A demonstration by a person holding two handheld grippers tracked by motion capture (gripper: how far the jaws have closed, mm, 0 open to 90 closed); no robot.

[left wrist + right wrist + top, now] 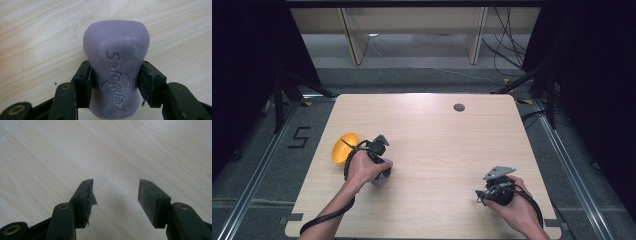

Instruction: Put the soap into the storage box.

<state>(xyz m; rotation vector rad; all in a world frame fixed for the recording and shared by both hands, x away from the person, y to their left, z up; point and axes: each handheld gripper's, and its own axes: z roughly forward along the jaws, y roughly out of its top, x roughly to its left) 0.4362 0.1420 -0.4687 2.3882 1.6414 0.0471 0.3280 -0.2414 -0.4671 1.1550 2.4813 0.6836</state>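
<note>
The purple waisted bar of soap [116, 72] with stamped letters lies on the pale wooden counter [437, 145], near its left side, and the left hand-held gripper [115, 83] grasps it at its narrow middle. Just behind this hand sits a yellow bowl [343, 147]. The right hand-held gripper [115, 200] is released, its jaws apart over bare wood

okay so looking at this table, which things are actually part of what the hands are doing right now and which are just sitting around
In use:
- purple soap bar, clamped between the left gripper fingers
- yellow bowl, right beside that hand; probably involved

Lying about:
- right gripper, fingers apart, nothing between them, over bare table
- grey round cap set in the tabletop near the far edge
</note>
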